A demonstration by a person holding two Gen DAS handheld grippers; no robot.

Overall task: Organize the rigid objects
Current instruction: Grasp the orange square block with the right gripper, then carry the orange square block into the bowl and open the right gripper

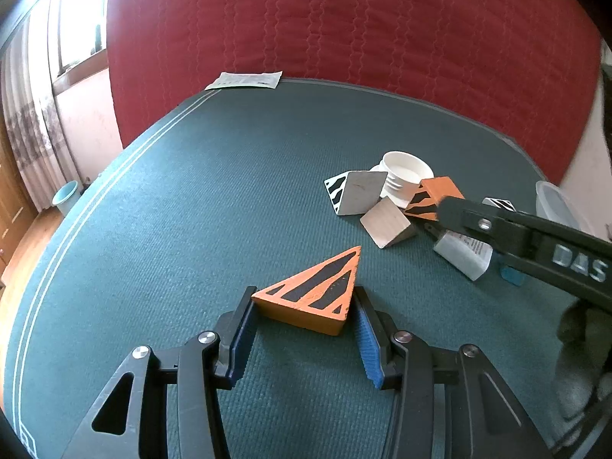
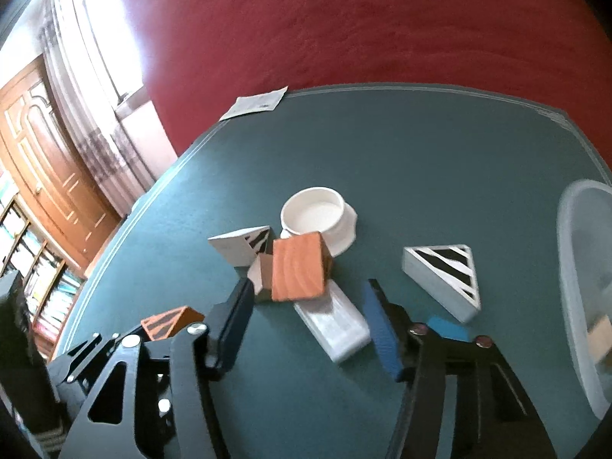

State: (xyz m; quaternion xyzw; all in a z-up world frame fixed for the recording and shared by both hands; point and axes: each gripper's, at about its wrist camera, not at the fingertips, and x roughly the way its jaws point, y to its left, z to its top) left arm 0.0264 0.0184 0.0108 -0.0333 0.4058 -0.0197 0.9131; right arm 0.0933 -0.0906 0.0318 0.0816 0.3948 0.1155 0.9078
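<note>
Your left gripper (image 1: pixel 304 304) pinches the orange striped wedge (image 1: pixel 313 298) on the green table (image 1: pixel 191 191). Your right gripper (image 2: pixel 310 302) (blurred) hangs spread, with the white flat block (image 2: pixel 336 325) between its pads, untouched as far as you can tell. Beyond lie the orange cube (image 2: pixel 300 269), white striped wedge (image 2: pixel 445 275) and white bowl (image 2: pixel 317 216).

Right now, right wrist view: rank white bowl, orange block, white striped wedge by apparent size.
1. white bowl
2. orange block and white striped wedge: look about alike, unranked. The block sits propped up, nearer the lens, so apparent size may mislead.
</note>
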